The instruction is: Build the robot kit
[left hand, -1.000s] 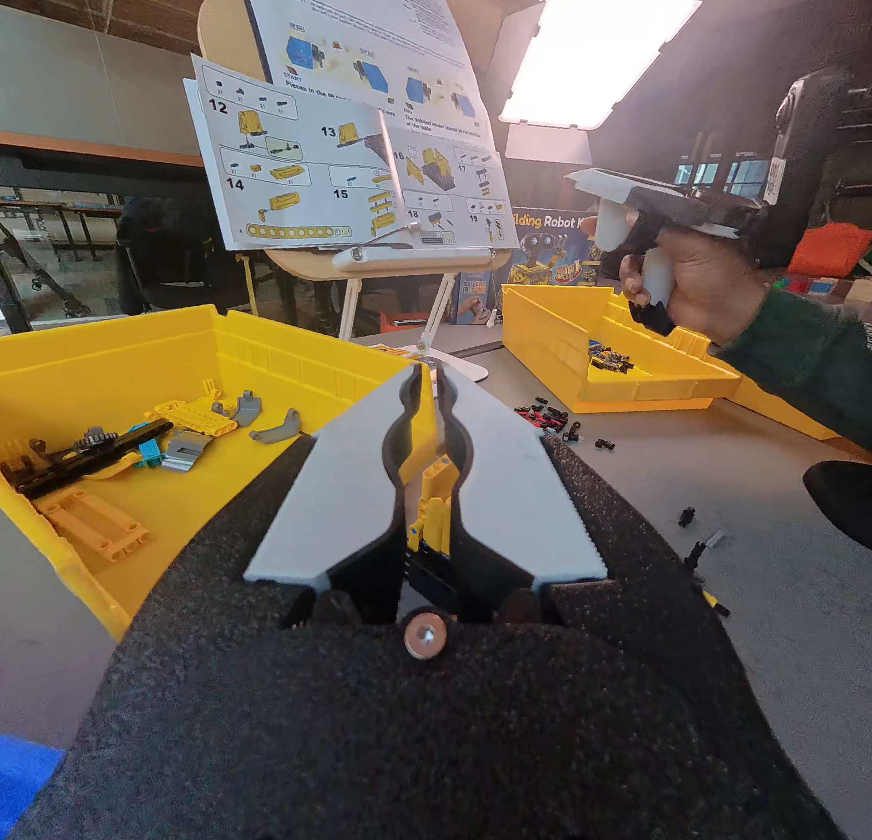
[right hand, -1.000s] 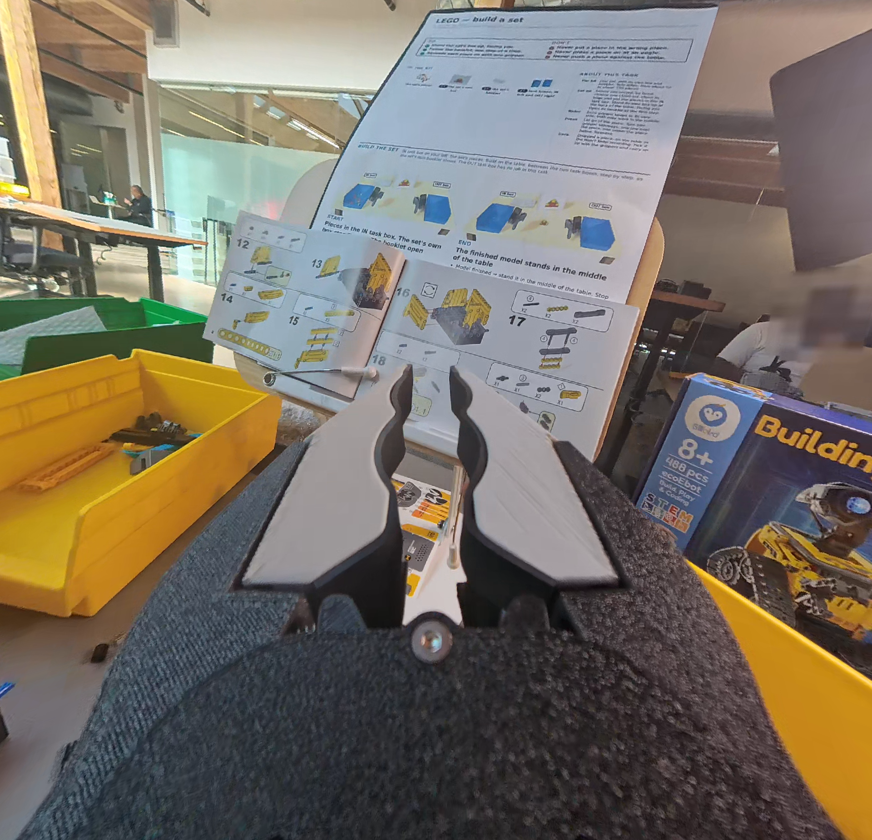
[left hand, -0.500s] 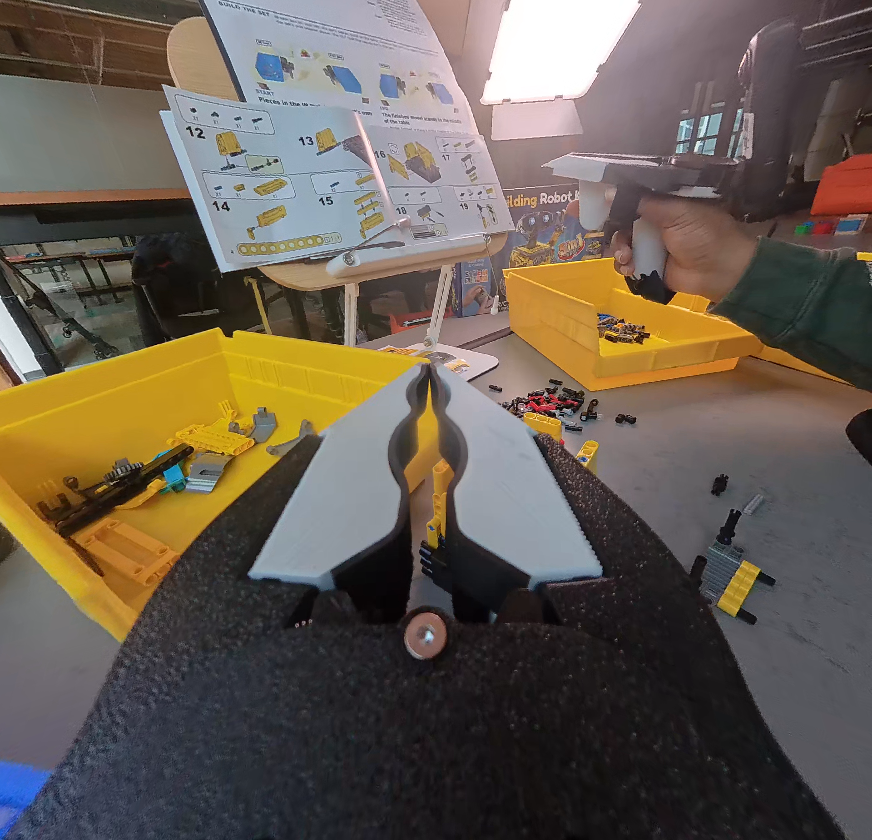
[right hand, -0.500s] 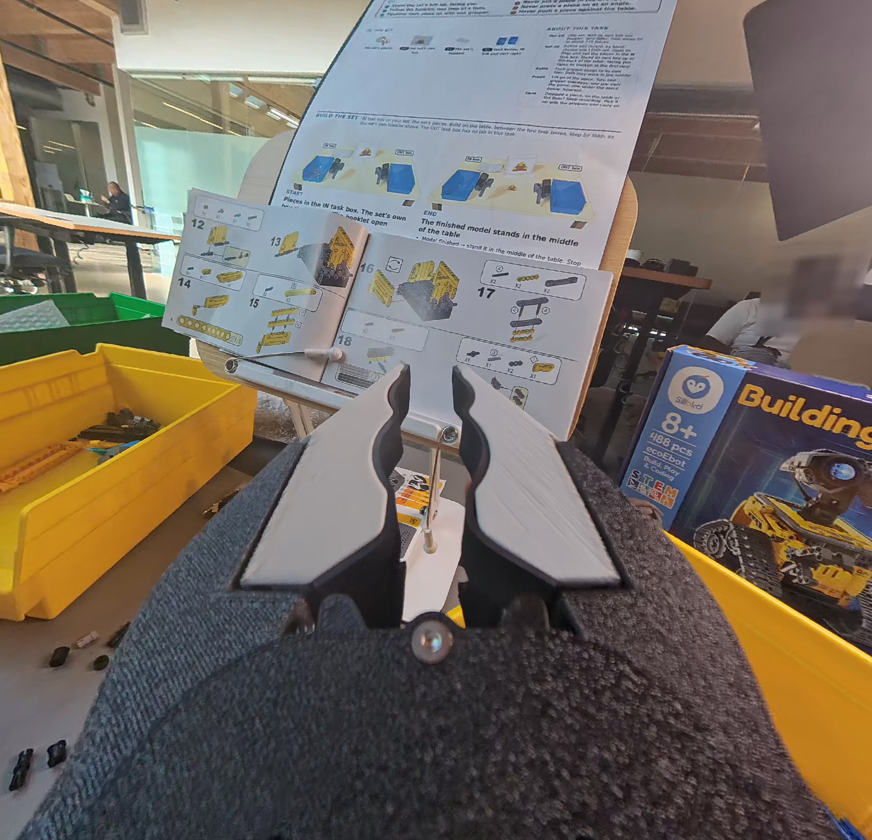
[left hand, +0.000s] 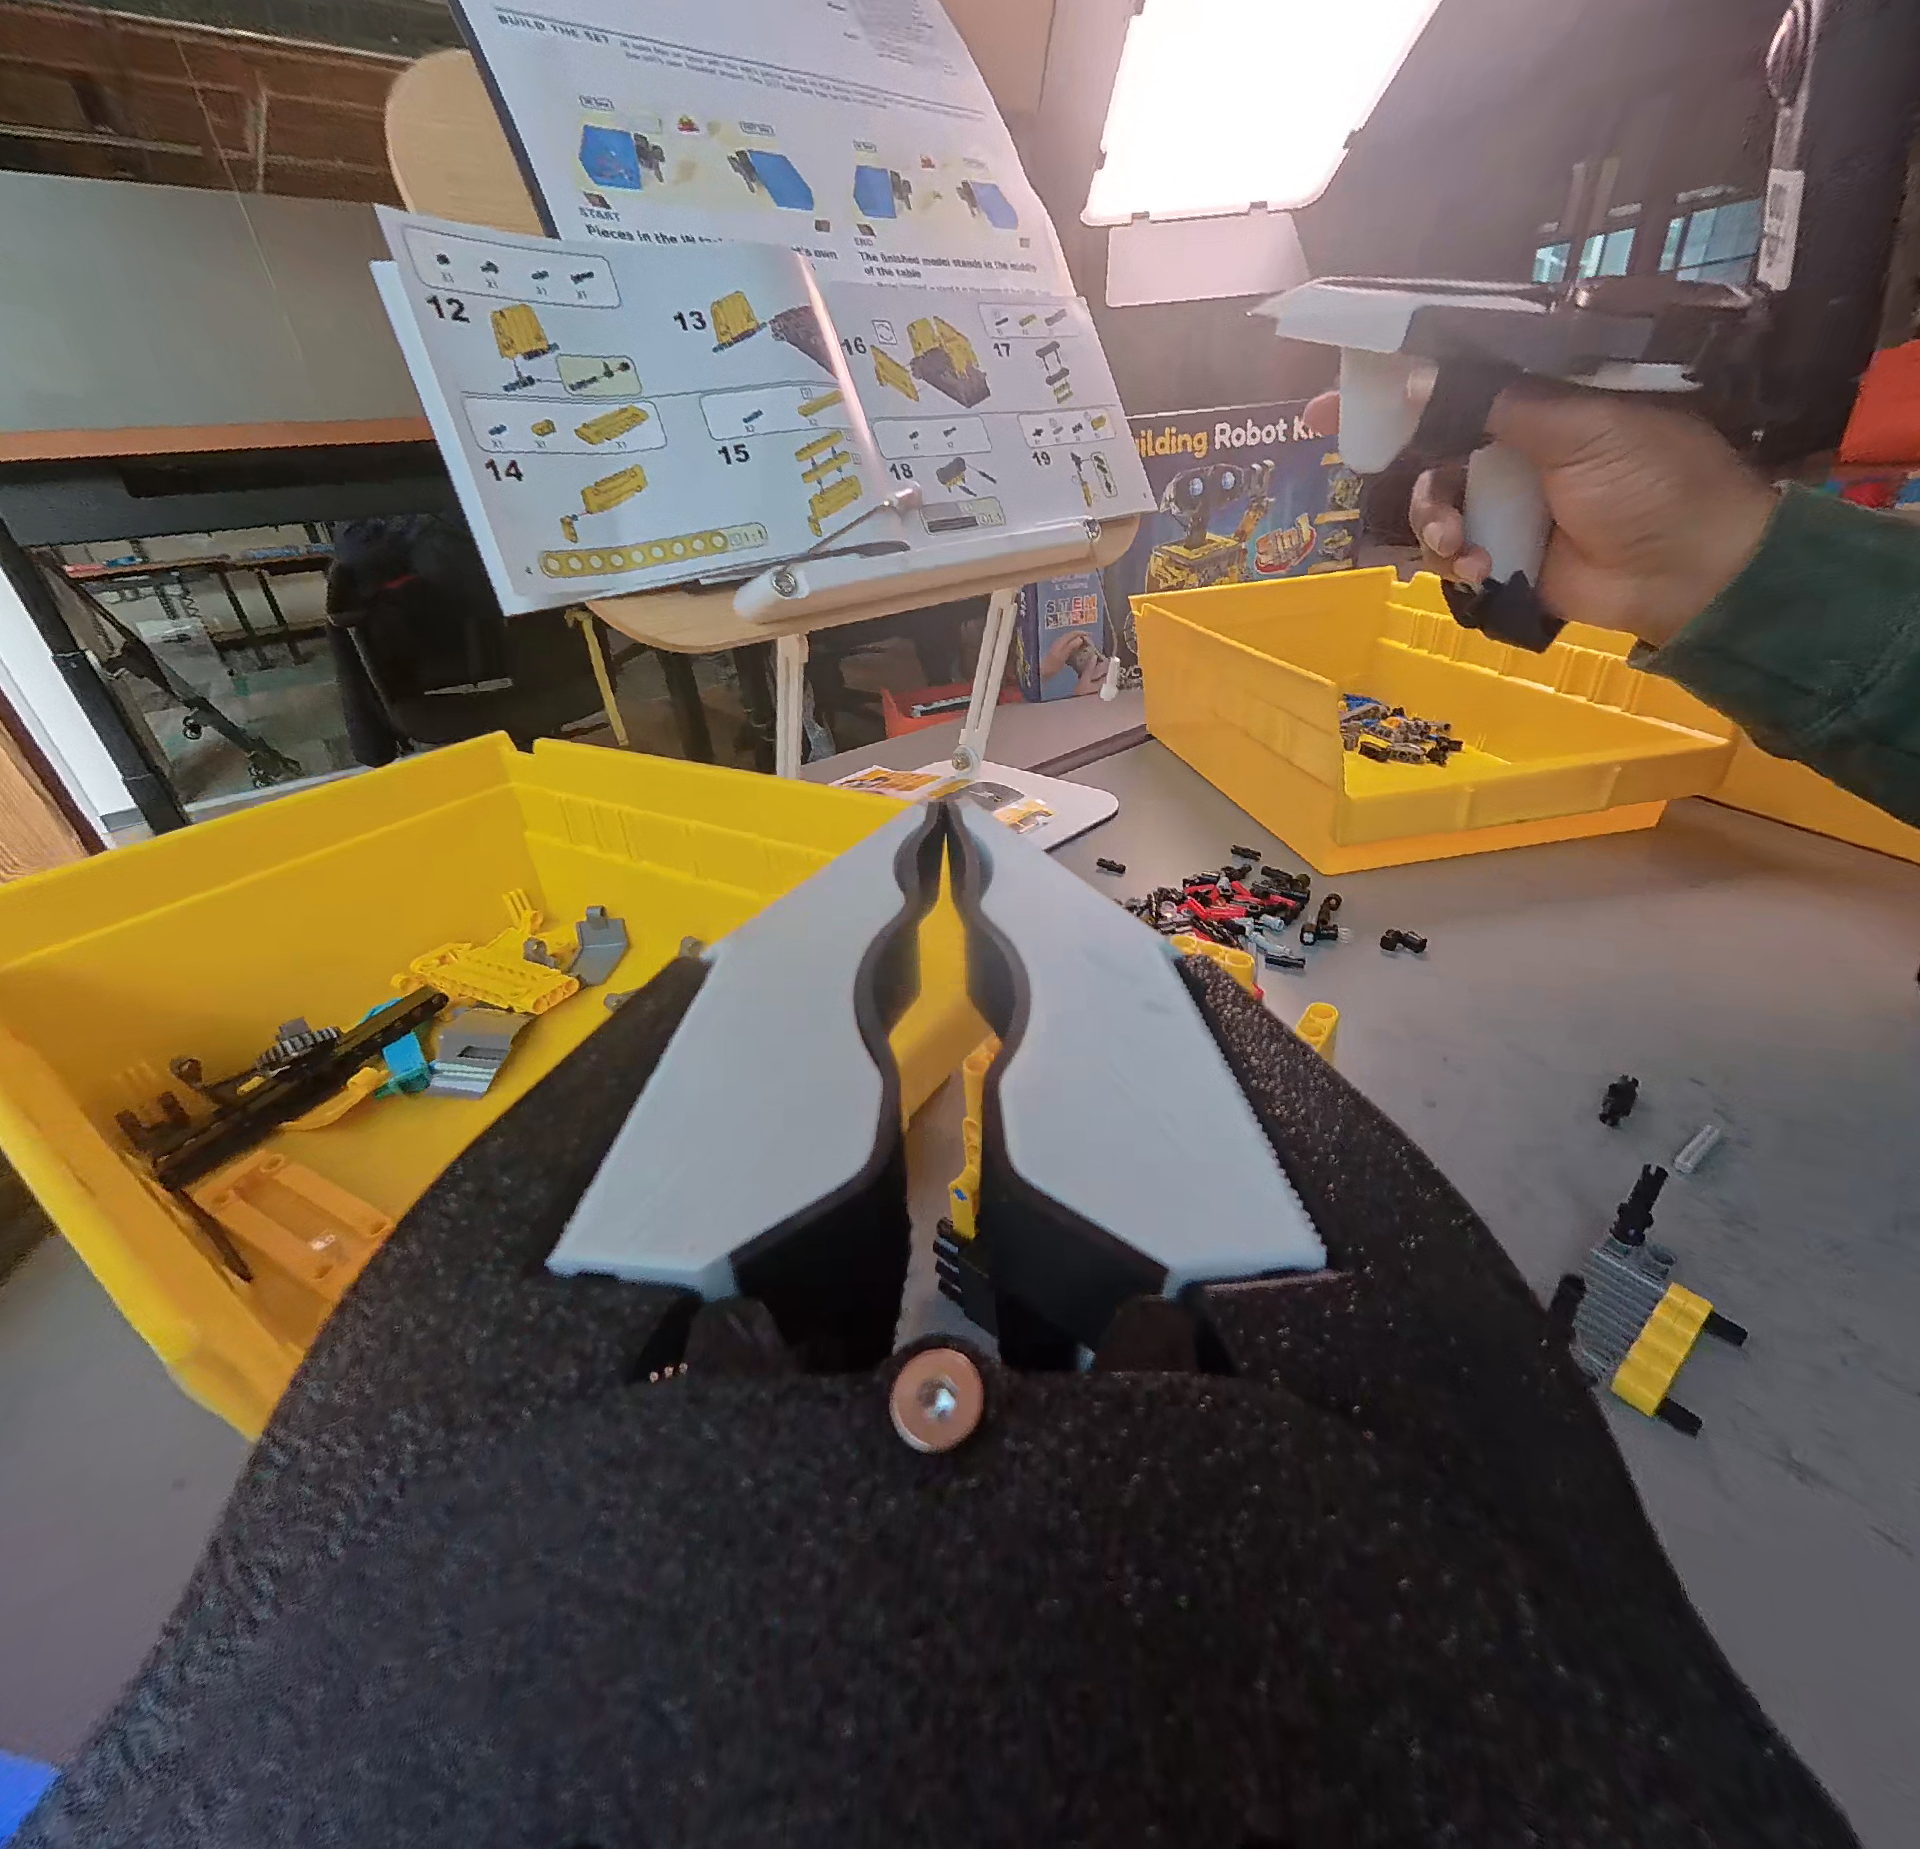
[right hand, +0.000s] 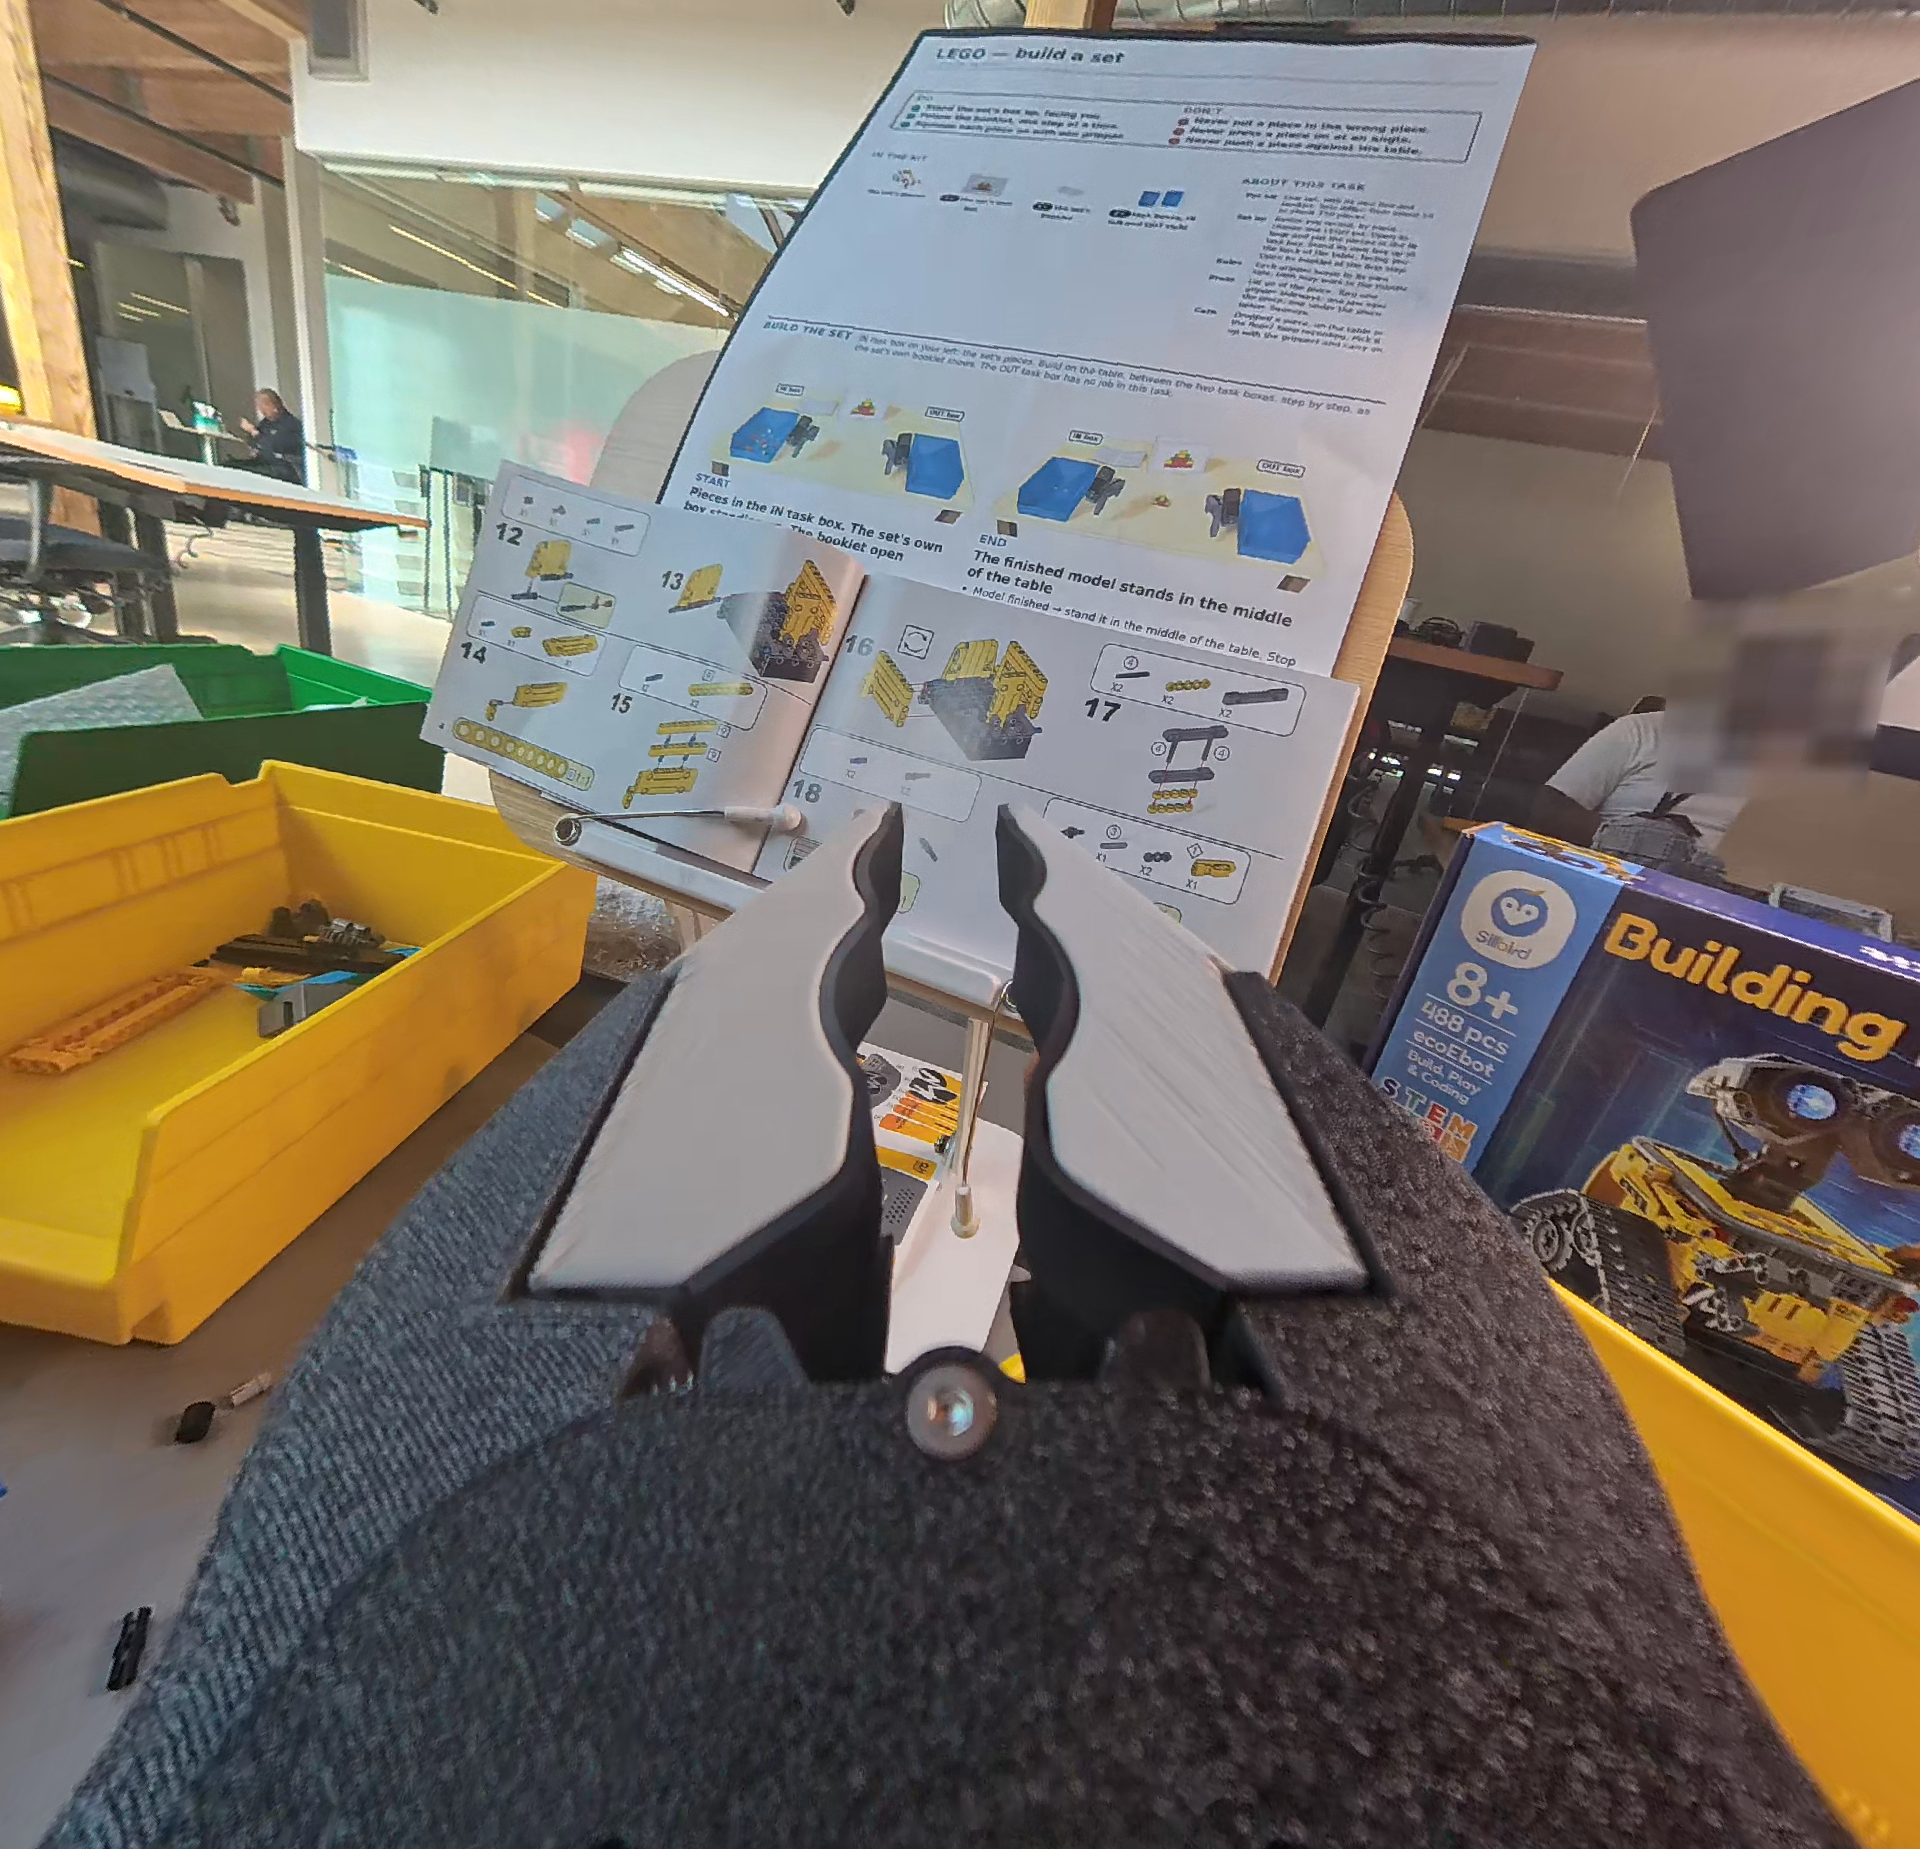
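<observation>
My left gripper [left hand: 943,814] is shut at the tips, and a thin yellow beam with black pins [left hand: 969,1145] is clamped low between the fingers. It hangs above the grey table [left hand: 1558,1020], beside the near yellow bin [left hand: 312,926] of loose yellow, black and grey parts. My right gripper [right hand: 948,817] is slightly open and empty. It points at the open instruction booklet [right hand: 894,708] on its stand. In the left wrist view a hand in a green sleeve holds the right gripper [left hand: 1340,319] above the far yellow bin [left hand: 1403,760].
Small black and red pins [left hand: 1236,890] lie scattered on the table. A grey and yellow sub-assembly [left hand: 1642,1311] lies at the right. A printed sheet [right hand: 1122,293] stands behind the booklet. A blue toy box [right hand: 1683,1093] and a green bin [right hand: 208,719] stand further off. My right fingertips sit around 30 cm from my left ones.
My left gripper has pulled back and up with the yellow beam, so more of the table and the grey-yellow sub-assembly show. Its tips have closed together. The right gripper has barely shifted.
</observation>
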A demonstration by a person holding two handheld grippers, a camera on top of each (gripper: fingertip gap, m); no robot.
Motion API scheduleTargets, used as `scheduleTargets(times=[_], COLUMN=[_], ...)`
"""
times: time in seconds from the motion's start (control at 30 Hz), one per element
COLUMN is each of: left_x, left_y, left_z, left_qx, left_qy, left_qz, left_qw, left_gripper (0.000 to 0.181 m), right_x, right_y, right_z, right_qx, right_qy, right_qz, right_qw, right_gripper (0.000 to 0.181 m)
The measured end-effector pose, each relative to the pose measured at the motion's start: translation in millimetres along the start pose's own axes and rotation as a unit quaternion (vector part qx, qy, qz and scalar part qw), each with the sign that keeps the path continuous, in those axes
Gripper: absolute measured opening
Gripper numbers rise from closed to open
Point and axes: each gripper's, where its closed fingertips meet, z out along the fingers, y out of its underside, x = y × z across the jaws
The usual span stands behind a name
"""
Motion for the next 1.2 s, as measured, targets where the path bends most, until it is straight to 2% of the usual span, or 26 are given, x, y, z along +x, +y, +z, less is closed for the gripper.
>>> scheduleTargets(times=[0.13, 0.23, 0.3, 0.43, 0.6, 0.87, 1.2], left_x=[-18, -33, -37, -14, 8, 5, 10], left_y=[-30, -40, -32, -4, -10, 0, 11], left_z=[11, 17, 17, 15, 15, 16, 19], left_qx=[0.041, 0.062, 0.053, 0.006, 0.013, -0.003, -0.023], left_qy=[-0.025, -0.049, -0.056, -0.024, 0.013, 0.012, 0.03], left_qz=[-0.032, -0.041, -0.03, 0.041, 0.05, 0.043, 0.036], left_qw=[0.998, 0.996, 0.997, 0.999, 0.999, 0.999, 0.999], left_gripper=[0.0, 0.0, 0.0, 0.0, 0.0, 0.0, 0.0], right_x=[4, 6, 9, 16, 26, 42, 47], right_y=[7, 15, 21, 34, 42, 49, 60], right_z=[1, 3, 4, 10, 26, 53, 56], right_qx=[-0.011, -0.02, -0.025, -0.037, -0.043, -0.051, -0.062], right_qy=[0.007, 0.01, 0.013, 0.019, 0.027, 0.029, 0.029], right_qz=[0.003, 0.001, -0.001, 0.002, -0.003, 0.017, 0.017], right_qw=[1.0, 1.0, 1.0, 0.999, 0.999, 0.998, 0.998], right_gripper=[0.017, 0.016, 0.013, 0.007, 0.004, 0.005, 0.005])
